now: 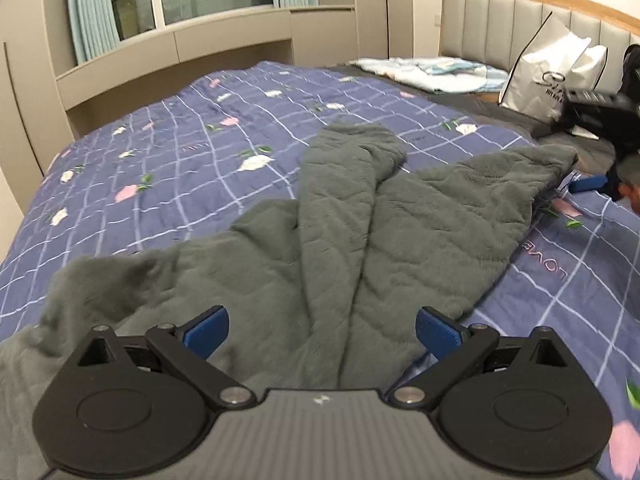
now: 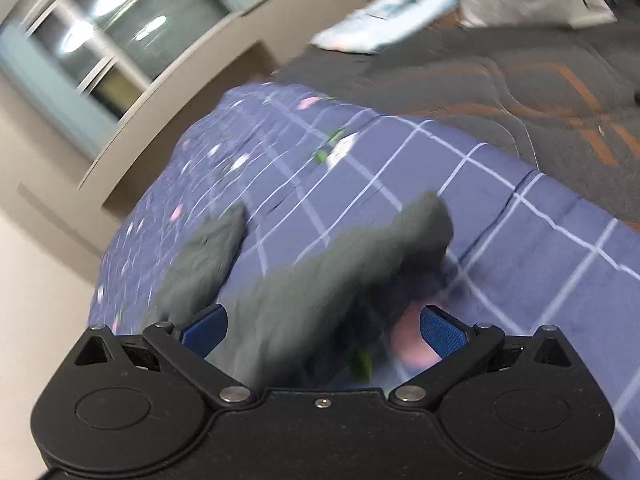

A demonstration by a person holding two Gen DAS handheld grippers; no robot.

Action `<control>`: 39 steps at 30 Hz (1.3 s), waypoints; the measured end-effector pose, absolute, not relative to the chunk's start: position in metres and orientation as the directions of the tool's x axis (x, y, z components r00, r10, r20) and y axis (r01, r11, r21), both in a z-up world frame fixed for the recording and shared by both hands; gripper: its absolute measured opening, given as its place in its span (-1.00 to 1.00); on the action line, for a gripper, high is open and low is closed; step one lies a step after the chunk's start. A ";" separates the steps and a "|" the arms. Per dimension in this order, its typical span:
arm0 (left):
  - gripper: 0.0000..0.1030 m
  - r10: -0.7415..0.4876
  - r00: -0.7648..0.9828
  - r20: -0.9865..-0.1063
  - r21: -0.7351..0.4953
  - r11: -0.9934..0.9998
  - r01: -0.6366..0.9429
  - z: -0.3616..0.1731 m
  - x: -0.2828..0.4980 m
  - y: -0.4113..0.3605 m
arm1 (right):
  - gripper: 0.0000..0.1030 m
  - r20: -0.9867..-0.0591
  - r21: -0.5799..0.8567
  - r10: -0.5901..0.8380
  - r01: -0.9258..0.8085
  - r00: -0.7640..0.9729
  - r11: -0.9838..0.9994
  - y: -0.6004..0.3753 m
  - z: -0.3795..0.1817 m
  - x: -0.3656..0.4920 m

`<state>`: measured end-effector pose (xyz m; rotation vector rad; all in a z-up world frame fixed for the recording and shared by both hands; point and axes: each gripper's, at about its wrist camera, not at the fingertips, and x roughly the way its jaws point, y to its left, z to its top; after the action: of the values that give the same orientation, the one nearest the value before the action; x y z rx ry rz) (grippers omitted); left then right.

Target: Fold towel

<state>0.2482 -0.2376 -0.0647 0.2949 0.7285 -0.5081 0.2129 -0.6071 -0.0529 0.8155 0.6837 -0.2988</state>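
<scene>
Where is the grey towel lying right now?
In the left wrist view the grey towel lies crumpled on the blue checked bedspread, ahead of the open left gripper.

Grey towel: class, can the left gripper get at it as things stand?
Probably yes. The left gripper is open with the towel directly beneath and ahead on the bedspread, nothing lying between them.

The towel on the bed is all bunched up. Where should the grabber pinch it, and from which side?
Probably the near-left corner of the towel, around. It lies loose and puffed up off the quilt, so open jaws could slip round its edge, coming in low from the near side. The middle is ridged folds, harder to pinch.
</scene>
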 end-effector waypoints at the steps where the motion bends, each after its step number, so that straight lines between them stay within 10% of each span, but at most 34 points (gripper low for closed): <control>1: 0.98 -0.334 0.631 -0.700 0.084 0.839 0.537 -0.067 0.250 -0.241 | 0.90 -0.666 0.582 0.013 0.509 0.746 0.634 -0.611 -0.055 0.221; 3: 0.98 -0.328 0.623 -0.710 0.079 0.843 0.533 -0.068 0.256 -0.245 | 0.49 -0.683 0.571 0.007 0.528 0.730 0.629 -0.617 -0.055 0.235; 5: 0.98 -0.331 0.614 -0.717 0.052 0.852 0.521 -0.067 0.260 -0.245 | -0.32 -0.692 0.521 -0.037 0.535 0.721 0.665 -0.617 -0.049 0.244; 12: 0.95 -0.374 0.596 -0.711 -0.042 0.868 0.495 -0.061 0.267 -0.238 | -0.66 -0.408 0.397 0.028 0.150 0.913 0.905 -0.590 0.014 0.232; 21: 0.91 -0.370 0.584 -0.722 -0.048 0.869 0.492 -0.064 0.269 -0.243 | -0.50 -0.577 0.164 -0.101 0.236 0.810 0.958 -0.597 -0.024 0.220; 25: 0.85 -0.372 0.583 -0.722 -0.065 0.875 0.479 -0.065 0.274 -0.241 | 0.10 -0.632 0.117 -0.179 0.321 0.754 0.940 -0.596 -0.042 0.212; 32: 0.00 -0.416 0.526 -0.741 -0.160 0.871 0.464 -0.072 0.289 -0.232 | 0.88 -0.573 -0.022 -0.241 0.279 0.783 0.960 -0.547 -0.010 0.252; 39: -0.50 -0.441 0.503 -0.743 -0.189 0.859 0.475 -0.074 0.286 -0.233 | 0.92 -0.666 -0.002 -0.003 0.002 0.746 1.000 -0.447 -0.008 0.359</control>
<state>0.2857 -0.2326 -0.0740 0.0413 0.8855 -0.5536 0.3585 -0.4471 -0.0077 -0.0015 0.7289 -0.0032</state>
